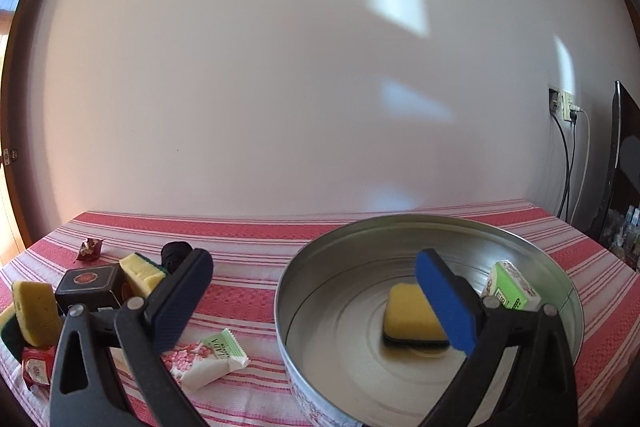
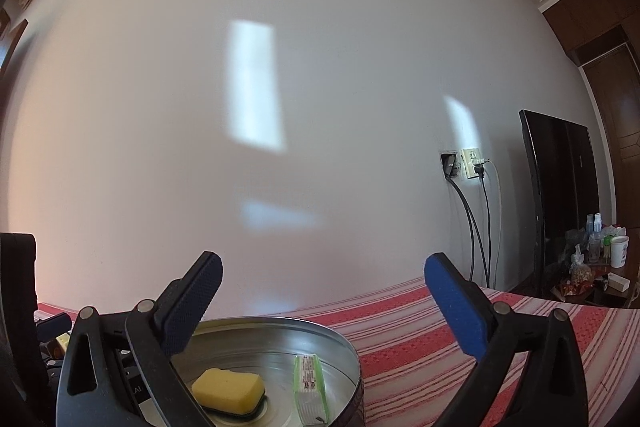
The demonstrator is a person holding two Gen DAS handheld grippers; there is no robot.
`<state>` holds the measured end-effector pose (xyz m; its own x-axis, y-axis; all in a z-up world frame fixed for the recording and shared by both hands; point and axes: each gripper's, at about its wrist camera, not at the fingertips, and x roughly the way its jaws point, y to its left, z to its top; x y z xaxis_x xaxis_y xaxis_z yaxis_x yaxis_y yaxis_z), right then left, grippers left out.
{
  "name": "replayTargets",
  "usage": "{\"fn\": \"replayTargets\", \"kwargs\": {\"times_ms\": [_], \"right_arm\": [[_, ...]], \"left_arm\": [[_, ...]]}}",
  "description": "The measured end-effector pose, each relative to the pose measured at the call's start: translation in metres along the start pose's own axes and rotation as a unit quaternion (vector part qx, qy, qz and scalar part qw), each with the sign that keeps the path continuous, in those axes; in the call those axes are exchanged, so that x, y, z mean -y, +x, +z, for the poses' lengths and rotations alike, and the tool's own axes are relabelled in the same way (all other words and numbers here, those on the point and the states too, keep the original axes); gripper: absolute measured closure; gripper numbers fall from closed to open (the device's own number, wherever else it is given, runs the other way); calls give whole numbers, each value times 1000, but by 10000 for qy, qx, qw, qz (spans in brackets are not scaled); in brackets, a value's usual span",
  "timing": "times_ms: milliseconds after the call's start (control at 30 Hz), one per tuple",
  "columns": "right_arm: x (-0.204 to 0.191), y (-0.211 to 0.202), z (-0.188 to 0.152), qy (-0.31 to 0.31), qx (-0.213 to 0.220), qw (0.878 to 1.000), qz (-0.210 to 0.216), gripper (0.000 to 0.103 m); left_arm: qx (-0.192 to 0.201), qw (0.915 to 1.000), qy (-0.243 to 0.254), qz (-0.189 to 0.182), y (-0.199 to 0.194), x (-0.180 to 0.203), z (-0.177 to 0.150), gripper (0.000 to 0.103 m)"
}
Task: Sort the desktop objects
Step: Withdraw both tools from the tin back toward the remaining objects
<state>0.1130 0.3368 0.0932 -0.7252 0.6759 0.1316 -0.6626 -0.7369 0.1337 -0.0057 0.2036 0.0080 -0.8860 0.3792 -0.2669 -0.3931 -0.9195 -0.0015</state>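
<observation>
A round metal tin (image 1: 400,227) (image 2: 280,325) stands on the striped cloth. Inside it lie a yellow sponge (image 1: 412,315) (image 2: 228,389) and a green-and-white packet (image 1: 512,285) (image 2: 310,383). My left gripper (image 1: 316,291) hangs wide open over the tin's near left rim, nothing between its fingers. My right gripper (image 2: 324,301) is also wide open and empty, above the tin's right side. Left of the tin lie a pink-and-white sachet (image 1: 208,359), two more yellow sponges (image 1: 140,273) (image 1: 34,311), a black box (image 1: 90,287) and a black spool (image 1: 174,253).
A red packet (image 1: 38,367) sits at the cloth's near left, and a small red-gold wrapper (image 1: 90,249) farther back. The wall runs right behind the table. Sockets with cables (image 2: 472,167) and a dark screen (image 2: 560,195) stand to the right, beside a cluttered side table (image 2: 600,259).
</observation>
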Motion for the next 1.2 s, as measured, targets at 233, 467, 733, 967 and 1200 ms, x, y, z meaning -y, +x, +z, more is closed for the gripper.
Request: {"fn": "replayTargets", "kwargs": {"times_ms": [233, 467, 733, 967, 1200], "right_arm": [[8, -12, 2, 268, 265, 9993, -48, 0], [9, -11, 2, 447, 137, 9989, 33, 0], [-15, -17, -3, 688, -223, 9967, 380, 0], [-60, -23, -8, 642, -463, 9926, 920, 0], [-109, -30, -16, 567, -756, 9842, 1495, 0]], "left_arm": [[23, 10000, -24, 26, -1, 1, 4, 1], [117, 9997, -67, 197, -10, -12, 4, 1], [206, 9980, -200, 566, -24, -52, 2, 1], [157, 9953, -444, 846, -41, -101, -3, 1], [-53, 9953, -496, 833, -54, -151, -9, 1]]}}
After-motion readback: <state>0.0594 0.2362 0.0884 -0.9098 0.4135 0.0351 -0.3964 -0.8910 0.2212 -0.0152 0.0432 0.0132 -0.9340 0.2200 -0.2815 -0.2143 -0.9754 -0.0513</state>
